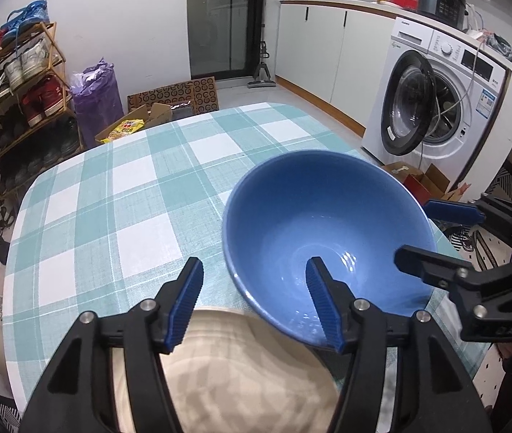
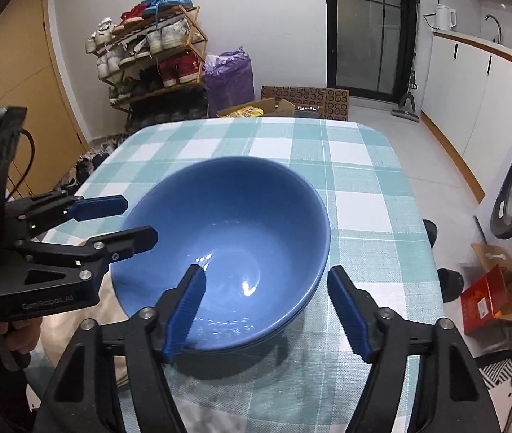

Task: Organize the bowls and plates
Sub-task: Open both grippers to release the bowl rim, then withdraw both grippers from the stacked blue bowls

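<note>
Left wrist view: left tongs [image 1: 254, 301] spread wide, one finger inside the glossy blue ceramic bowl [image 1: 324, 231], above a cream round plate [image 1: 227, 375]. Right tongs [image 2: 266, 306] likewise released, straddling the bowl's near rim on the teal-checked table [image 2: 364, 195].

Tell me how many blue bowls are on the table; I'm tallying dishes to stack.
1 blue bowl for certain, on the checked tablecloth, its rim overlapping a beige plate. A doubled rim line in the right wrist view hints at a second nested beneath.
</note>
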Action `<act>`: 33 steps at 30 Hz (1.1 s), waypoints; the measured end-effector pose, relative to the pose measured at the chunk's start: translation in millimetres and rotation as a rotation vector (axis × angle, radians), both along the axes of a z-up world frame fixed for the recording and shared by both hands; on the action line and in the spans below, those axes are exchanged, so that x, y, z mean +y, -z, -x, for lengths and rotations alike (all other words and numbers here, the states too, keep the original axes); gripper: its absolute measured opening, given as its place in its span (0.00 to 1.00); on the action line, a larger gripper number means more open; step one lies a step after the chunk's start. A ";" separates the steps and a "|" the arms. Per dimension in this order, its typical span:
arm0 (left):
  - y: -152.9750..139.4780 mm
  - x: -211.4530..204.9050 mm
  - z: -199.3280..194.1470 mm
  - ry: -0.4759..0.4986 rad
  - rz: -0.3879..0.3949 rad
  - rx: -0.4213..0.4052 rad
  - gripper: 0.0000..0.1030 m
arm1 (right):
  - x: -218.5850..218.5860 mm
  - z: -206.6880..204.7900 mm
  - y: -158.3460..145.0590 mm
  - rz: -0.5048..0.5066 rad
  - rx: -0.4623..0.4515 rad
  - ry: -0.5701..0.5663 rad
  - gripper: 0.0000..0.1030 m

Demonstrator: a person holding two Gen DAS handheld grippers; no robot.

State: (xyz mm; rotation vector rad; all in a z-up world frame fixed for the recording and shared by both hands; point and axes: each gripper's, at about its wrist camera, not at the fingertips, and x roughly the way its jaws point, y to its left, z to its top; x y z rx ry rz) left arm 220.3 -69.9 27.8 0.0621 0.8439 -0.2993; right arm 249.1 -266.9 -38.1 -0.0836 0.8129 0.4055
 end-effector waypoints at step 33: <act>-2.2 9.1 4.0 -0.057 0.040 -0.047 1.00 | -39.4 5.7 11.3 -0.165 -0.016 0.025 0.99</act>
